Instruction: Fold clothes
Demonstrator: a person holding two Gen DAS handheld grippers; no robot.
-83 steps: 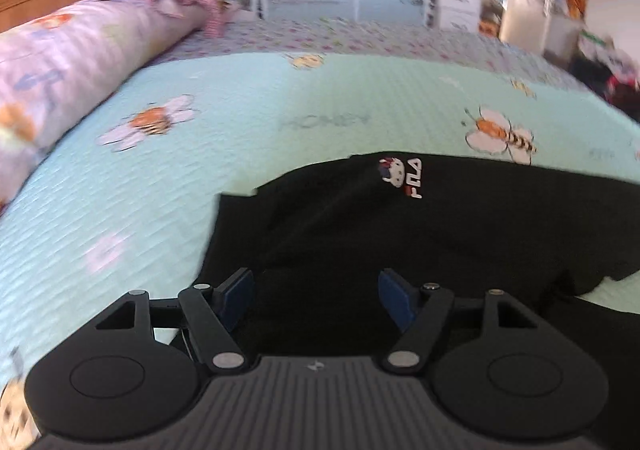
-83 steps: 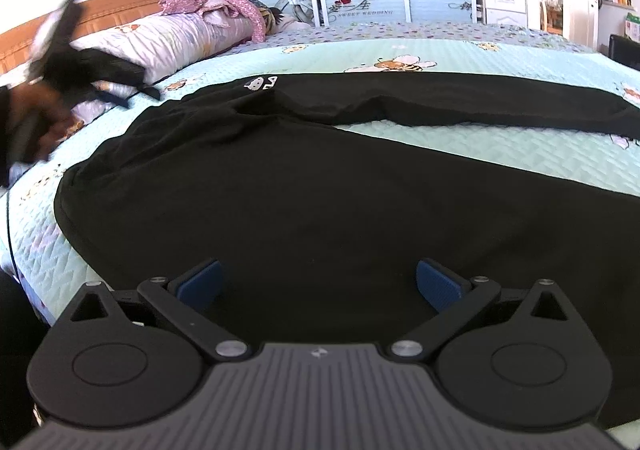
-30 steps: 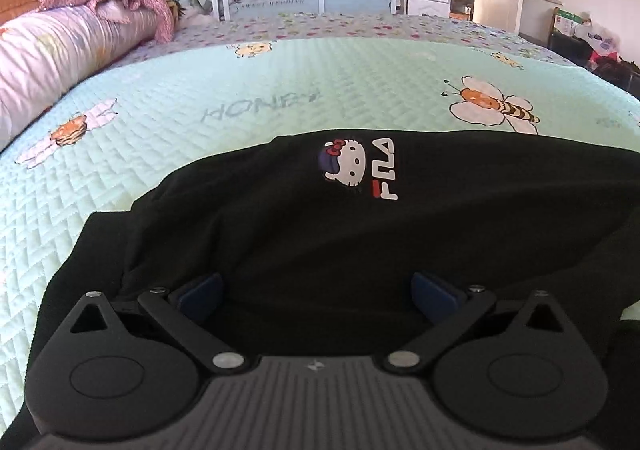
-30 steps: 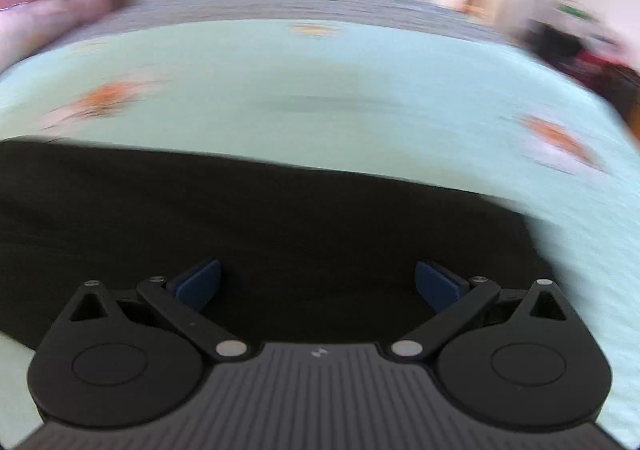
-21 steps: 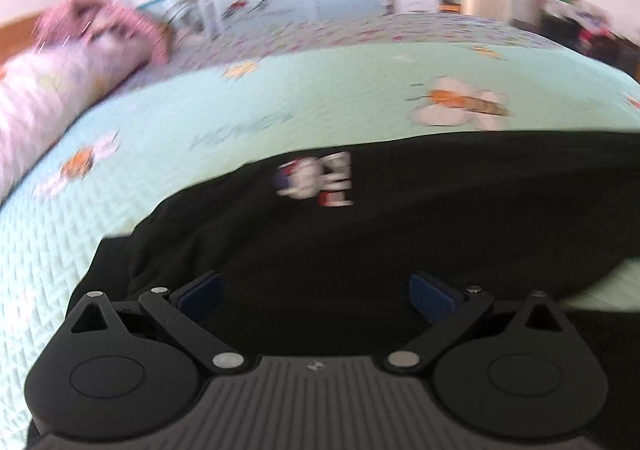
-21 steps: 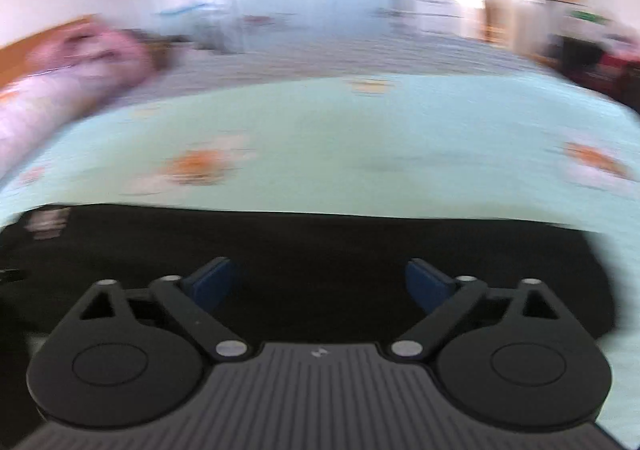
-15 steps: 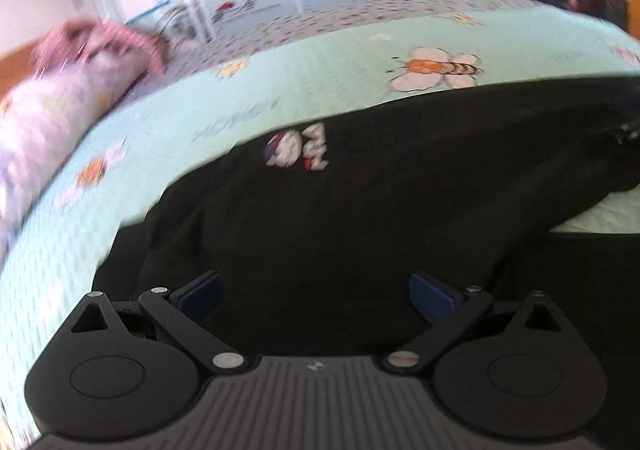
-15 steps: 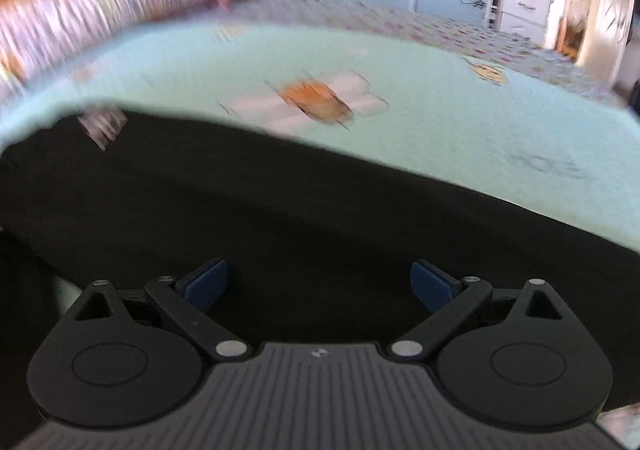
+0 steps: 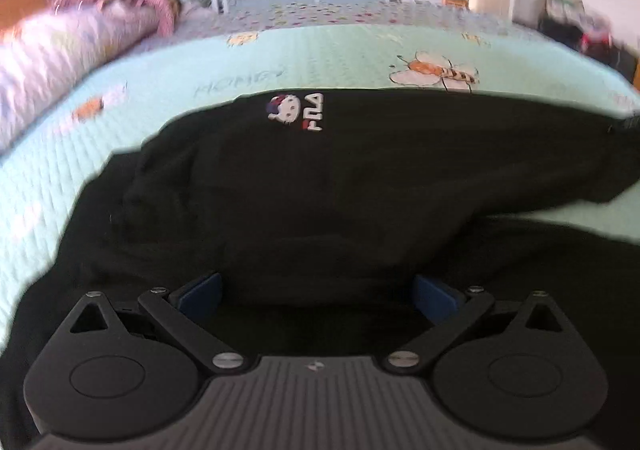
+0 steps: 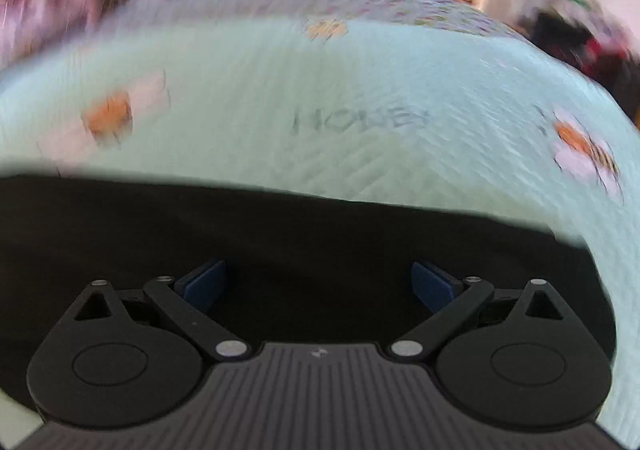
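Fingers: both pairs apart, nothing between them — left gripper (image 9: 316,292), right gripper (image 10: 318,282).
Garment: black sweatshirt (image 9: 360,186) spread on the bed (image 9: 320,58), one part lapped over.
Handling: soft, light, floppy — I'd pinch hem or edge.

Matt black cloth trousers (image 9: 360,186) lie on a quilted, stitched bedspread (image 9: 280,62); the gripper (image 9: 318,292) is matt black plastic, ribbed below.
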